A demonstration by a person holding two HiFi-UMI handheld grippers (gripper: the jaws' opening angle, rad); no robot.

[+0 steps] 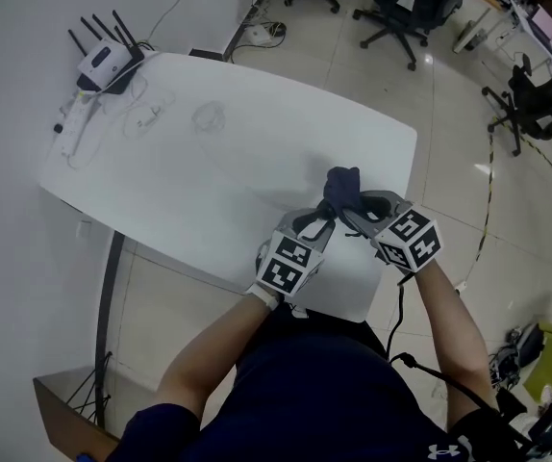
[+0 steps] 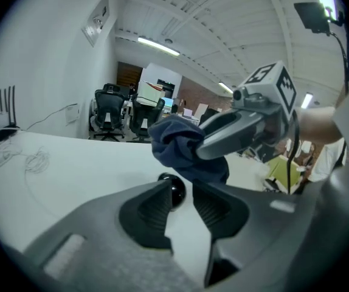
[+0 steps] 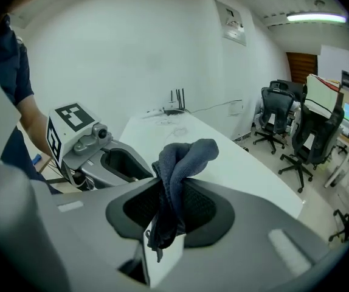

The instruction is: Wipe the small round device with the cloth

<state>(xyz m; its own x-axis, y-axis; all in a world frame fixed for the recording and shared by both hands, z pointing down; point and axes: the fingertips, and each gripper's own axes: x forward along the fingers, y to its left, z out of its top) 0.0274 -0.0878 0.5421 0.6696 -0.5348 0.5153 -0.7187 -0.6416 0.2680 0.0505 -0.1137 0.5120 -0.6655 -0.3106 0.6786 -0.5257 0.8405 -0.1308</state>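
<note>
Left jaws: your left gripper [image 2: 183, 190] pinches the small round device [image 2: 176, 190] at the very tips of its ribbed dark pads.
Device: a glossy black ball shape. Only its rounded top shows past the pad, and it is held above the bench [image 1: 209, 162] near the near right corner.
Right jaws: your right gripper [image 3: 171, 181] is clamped on the cloth [image 3: 180, 163], with its textured pads pressing the fabric from both sides.
Cloth: a soft, dark blue, finely woven cloth. It bunches into a rounded wad past the jaw tips, and a short tail hangs behind the pads.
Relation: the wad sits just beyond the device, right at your left jaw tips. You cannot tell from these views whether the two touch.
Bench: a smooth, matte white top with rounded corners. A white router [image 1: 105, 64] with black antennas stands at the far left corner, with thin cables [image 1: 146, 114] looped beside it.
Room: a plain white wall [image 1: 16, 27] runs along the bench's left edge. The floor [image 1: 449, 162] is pale and glossy tile, and black office chairs [image 1: 406, 3] stand beyond the far edge.
</note>
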